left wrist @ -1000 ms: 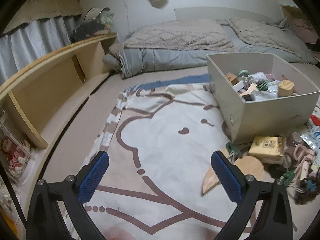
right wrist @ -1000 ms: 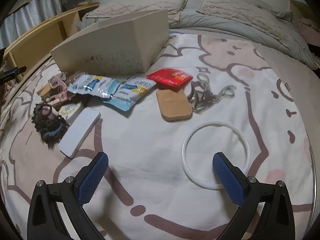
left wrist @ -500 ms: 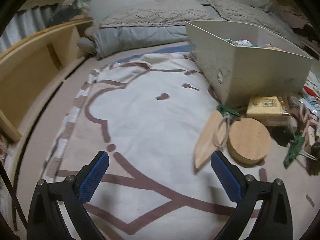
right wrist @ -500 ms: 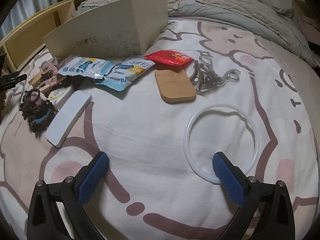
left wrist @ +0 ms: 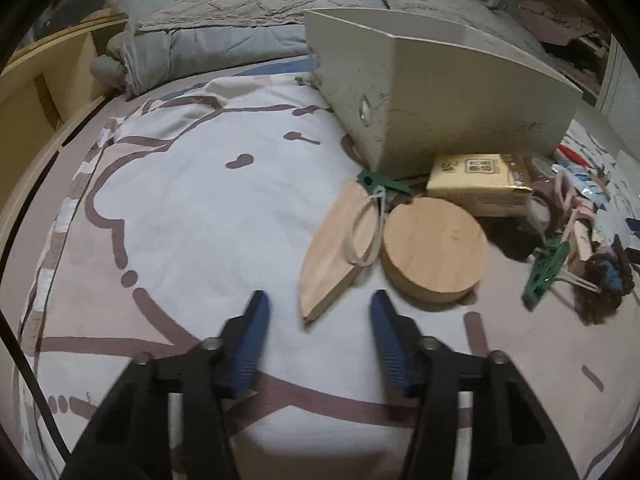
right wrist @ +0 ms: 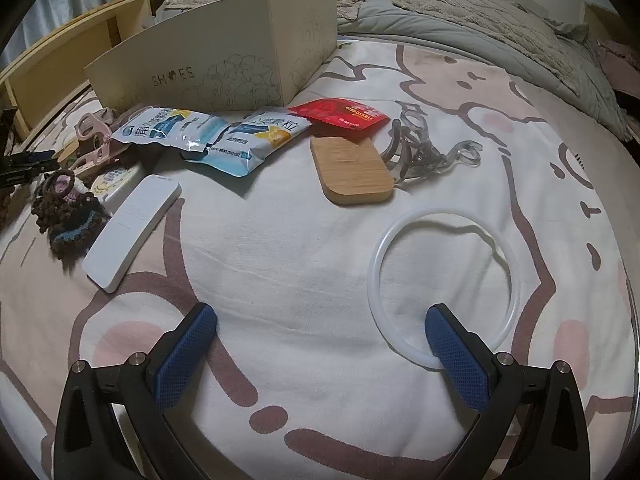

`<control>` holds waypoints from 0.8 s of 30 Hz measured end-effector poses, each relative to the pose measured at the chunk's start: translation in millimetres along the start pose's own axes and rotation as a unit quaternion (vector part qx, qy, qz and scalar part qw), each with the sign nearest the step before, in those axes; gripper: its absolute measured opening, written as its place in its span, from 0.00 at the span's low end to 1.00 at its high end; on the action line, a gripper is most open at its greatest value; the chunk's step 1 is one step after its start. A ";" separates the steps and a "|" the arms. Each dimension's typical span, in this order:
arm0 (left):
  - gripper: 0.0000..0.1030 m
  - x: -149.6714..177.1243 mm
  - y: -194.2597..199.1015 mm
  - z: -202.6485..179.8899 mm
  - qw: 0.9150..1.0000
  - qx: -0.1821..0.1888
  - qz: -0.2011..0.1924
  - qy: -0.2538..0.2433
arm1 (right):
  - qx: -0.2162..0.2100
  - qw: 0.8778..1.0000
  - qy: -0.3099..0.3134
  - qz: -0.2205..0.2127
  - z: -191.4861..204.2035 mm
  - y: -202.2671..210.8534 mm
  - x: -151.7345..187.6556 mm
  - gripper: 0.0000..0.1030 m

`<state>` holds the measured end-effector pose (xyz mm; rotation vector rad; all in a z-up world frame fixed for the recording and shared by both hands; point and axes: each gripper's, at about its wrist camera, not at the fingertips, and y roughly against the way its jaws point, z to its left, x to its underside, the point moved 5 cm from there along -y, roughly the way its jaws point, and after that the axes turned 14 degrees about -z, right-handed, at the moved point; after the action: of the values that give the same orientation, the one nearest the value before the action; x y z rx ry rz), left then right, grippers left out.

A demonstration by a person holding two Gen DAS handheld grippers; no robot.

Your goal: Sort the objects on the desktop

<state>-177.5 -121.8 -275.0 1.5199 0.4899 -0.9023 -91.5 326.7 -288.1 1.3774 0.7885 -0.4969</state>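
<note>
My left gripper (left wrist: 318,306) is open, its jaws narrower than before, and empty. Its tips flank the near point of a leaf-shaped wooden board (left wrist: 336,250) with a cord loop. A round wooden disc (left wrist: 434,248) lies right of it, a yellow packet (left wrist: 478,178) behind. The cream shoe box (left wrist: 440,96) stands beyond. My right gripper (right wrist: 320,320) is open and empty over the blanket. Its right finger sits on the near rim of a white ring (right wrist: 444,286). Ahead lie a wooden block (right wrist: 354,170), a white remote (right wrist: 132,230), two blue sachets (right wrist: 208,136) and a red packet (right wrist: 340,114).
A green clip (left wrist: 546,274), pink clips and a dark knitted scrunchie (left wrist: 606,280) lie at the right in the left wrist view. Clear plastic clips (right wrist: 428,152) lie beside the wooden block. Bedding and pillows run along the back; a wooden shelf (left wrist: 44,80) stands at the left.
My left gripper has moved forward and right toward the leaf-shaped board, and its jaws have narrowed. My right gripper has crept forward, its right finger now on the ring's near rim.
</note>
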 end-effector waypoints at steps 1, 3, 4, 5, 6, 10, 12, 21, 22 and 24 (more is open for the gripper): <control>0.42 0.2 0.0 -0.7 1.000 0.003 0.001 0.000 | 0.000 1.000 0.000 0.000 0.5 0.0 0.2 1.00; 0.32 -0.2 -0.1 -1.5 1.000 0.008 0.000 0.001 | 0.000 1.000 0.001 0.001 0.2 -0.3 -0.1 1.00; 0.27 -0.4 0.0 -2.5 1.000 0.011 0.001 0.000 | 0.001 1.000 0.001 0.001 0.4 -0.6 -0.5 1.00; 0.27 -0.6 0.0 -3.1 1.000 0.011 0.001 -0.001 | 0.002 1.000 0.002 0.001 0.9 -0.6 -0.7 1.00; 0.25 -1.0 -0.2 -3.6 1.000 0.011 0.001 -0.003 | 0.004 1.000 0.005 0.002 1.5 -0.8 -1.0 1.00; 0.15 -1.2 0.6 -3.1 1.000 0.016 0.003 0.002 | 0.009 1.000 0.010 0.005 3.0 -0.7 -2.5 1.00; 0.15 -0.3 3.3 -3.2 1.000 0.019 0.003 0.004 | 0.015 1.000 0.015 0.006 4.6 -0.1 -2.8 1.00; 0.14 5.4 22.3 0.3 1.000 0.024 0.000 0.005 | 0.027 0.999 0.016 0.011 8.5 4.8 -0.4 1.00; 0.14 6.7 25.1 1.3 1.000 0.023 0.000 0.005 | 0.030 0.999 0.017 0.011 10.0 5.8 0.2 1.00; 0.14 8.9 29.4 4.2 1.000 0.023 -0.001 0.006 | 0.030 0.999 0.015 0.011 12.4 8.5 1.9 1.00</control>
<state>-151.1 -132.6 -263.0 1.5674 0.4834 -0.9110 -81.6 316.1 -283.7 1.4510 0.7879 -0.4870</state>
